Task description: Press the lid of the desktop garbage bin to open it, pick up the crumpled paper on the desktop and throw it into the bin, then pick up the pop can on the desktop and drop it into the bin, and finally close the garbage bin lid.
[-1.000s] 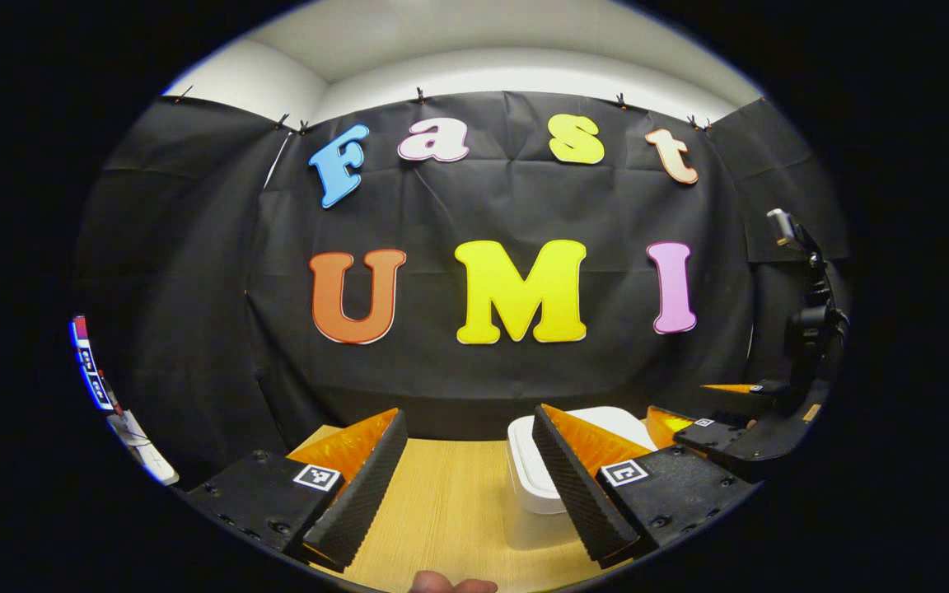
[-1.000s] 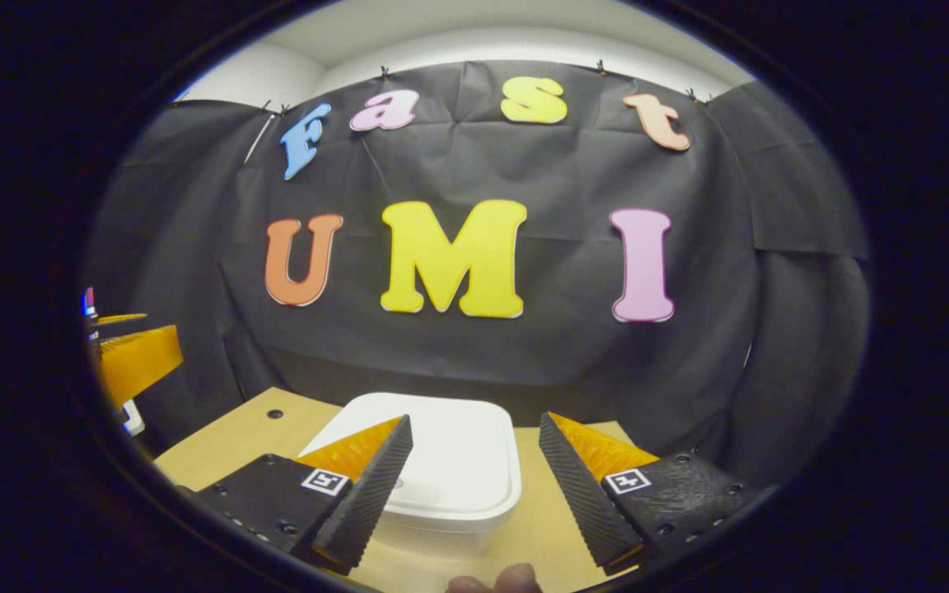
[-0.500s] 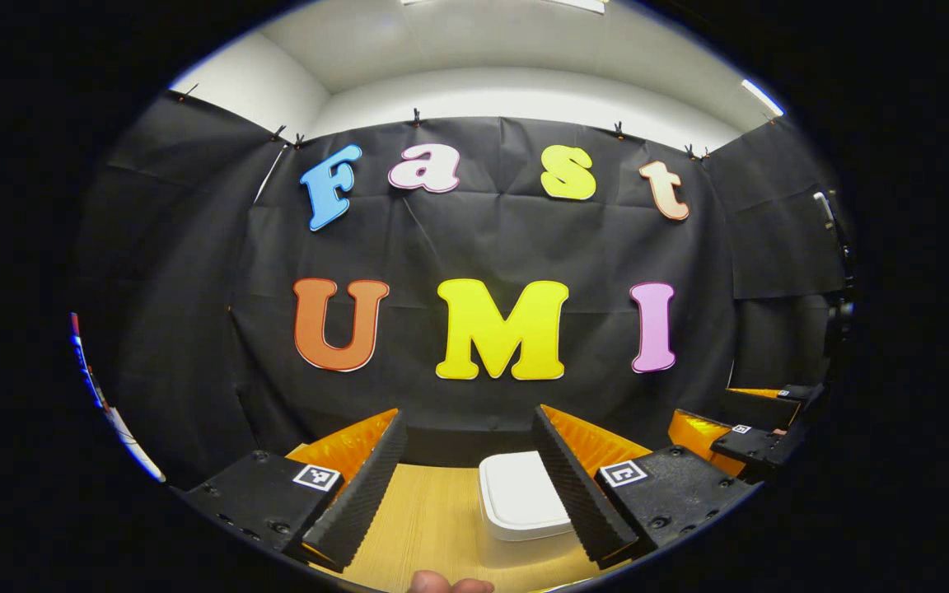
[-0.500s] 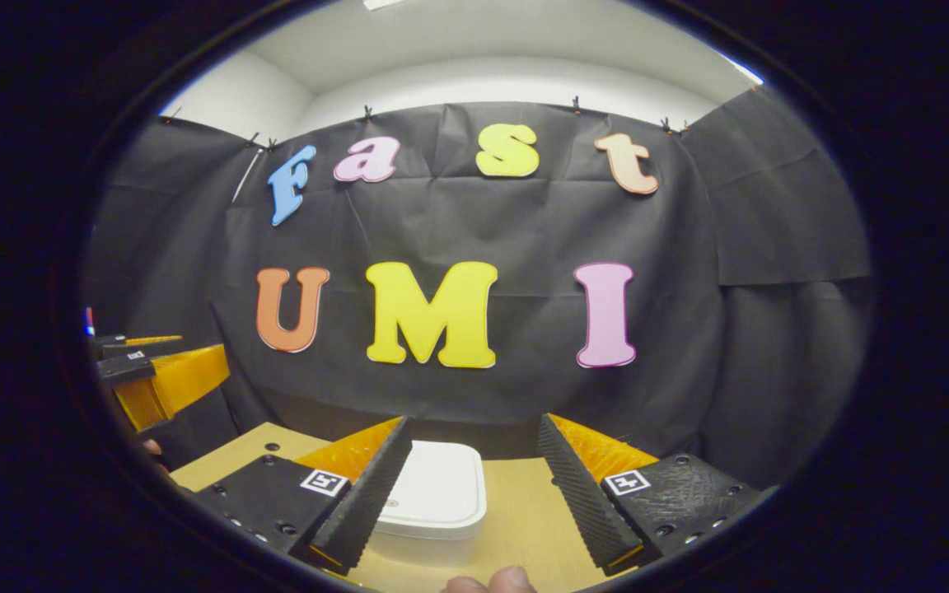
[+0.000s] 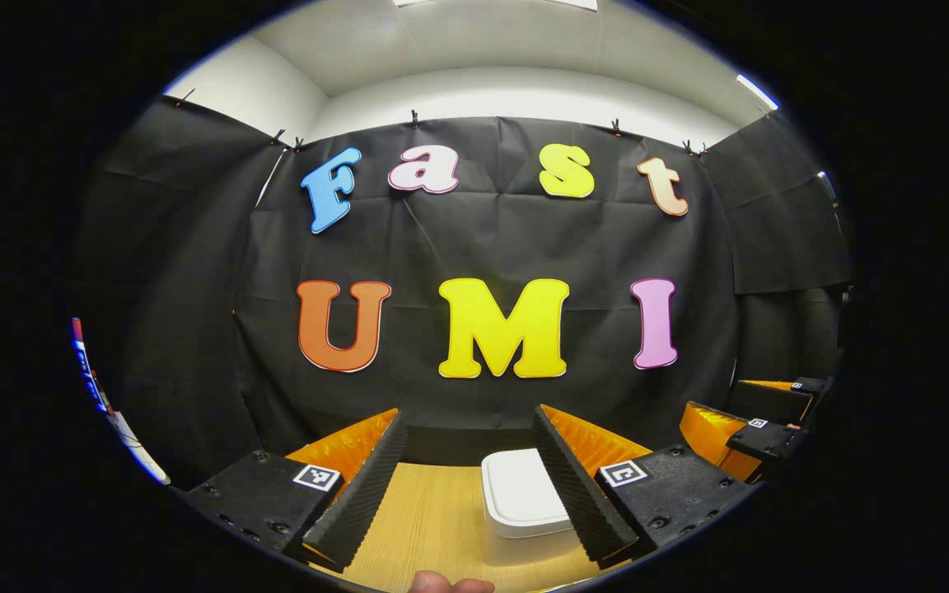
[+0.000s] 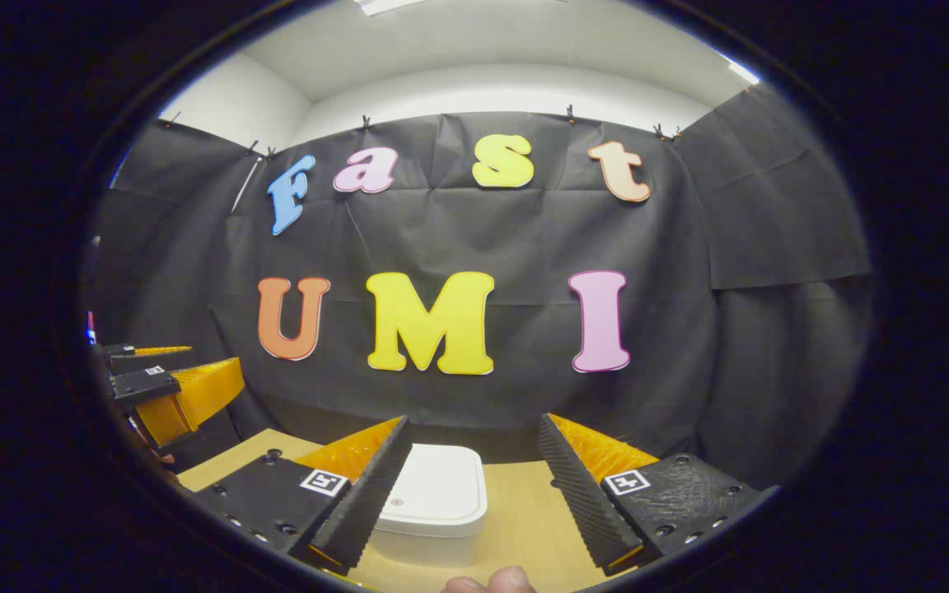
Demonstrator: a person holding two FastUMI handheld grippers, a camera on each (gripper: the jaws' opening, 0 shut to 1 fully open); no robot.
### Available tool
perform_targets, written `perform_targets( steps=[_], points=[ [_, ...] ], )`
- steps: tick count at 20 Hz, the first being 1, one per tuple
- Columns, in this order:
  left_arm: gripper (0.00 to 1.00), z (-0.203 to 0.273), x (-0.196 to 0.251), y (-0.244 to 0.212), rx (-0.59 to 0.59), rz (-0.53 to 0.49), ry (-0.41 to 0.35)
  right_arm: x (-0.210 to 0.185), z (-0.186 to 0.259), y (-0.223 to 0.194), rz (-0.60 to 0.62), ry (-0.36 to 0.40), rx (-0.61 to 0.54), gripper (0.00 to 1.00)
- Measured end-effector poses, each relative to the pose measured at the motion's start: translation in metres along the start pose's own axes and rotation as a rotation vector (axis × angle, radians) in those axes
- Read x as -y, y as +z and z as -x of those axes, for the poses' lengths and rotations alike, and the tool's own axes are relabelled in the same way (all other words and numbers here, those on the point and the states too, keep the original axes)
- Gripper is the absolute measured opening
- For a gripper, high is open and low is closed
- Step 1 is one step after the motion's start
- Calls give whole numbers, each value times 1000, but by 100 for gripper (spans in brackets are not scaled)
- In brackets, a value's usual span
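The white desktop bin (image 5: 522,494) stands on the wooden table (image 5: 433,515) with its lid down flat. In the left gripper view it lies ahead, partly behind my right finger. My left gripper (image 5: 468,424) is open with nothing between its fingers and hovers short of the bin. In the right gripper view the bin (image 6: 437,494) sits just past my left finger, and my right gripper (image 6: 473,428) is open and holds nothing. The right gripper (image 5: 759,428) also appears at the far right of the left gripper view, and the left gripper (image 6: 165,387) at the far left of the right gripper view.
The black cloth wall (image 5: 491,247) closes off the back and sides just beyond the table. The table's left corner (image 6: 264,453) has small holes in it. A person's fingertip (image 6: 491,581) shows at the bottom edge.
Both grippers have drawn back from the bin and tilted upward, so the bin looks smaller and lower. The lid stays down and both grippers stay open.
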State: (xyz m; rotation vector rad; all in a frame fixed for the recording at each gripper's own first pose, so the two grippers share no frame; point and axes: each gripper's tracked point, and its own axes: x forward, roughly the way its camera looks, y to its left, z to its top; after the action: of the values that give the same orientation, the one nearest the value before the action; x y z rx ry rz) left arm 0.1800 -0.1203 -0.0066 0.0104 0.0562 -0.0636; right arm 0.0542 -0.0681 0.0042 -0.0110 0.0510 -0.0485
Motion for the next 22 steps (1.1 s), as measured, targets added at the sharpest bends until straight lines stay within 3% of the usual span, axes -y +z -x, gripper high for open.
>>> perform_targets(
  steps=[22],
  points=[
    [98,-9,-1,-14,-40,-16,24,-4,-11,-1,12,24,-15,97]
  ],
)
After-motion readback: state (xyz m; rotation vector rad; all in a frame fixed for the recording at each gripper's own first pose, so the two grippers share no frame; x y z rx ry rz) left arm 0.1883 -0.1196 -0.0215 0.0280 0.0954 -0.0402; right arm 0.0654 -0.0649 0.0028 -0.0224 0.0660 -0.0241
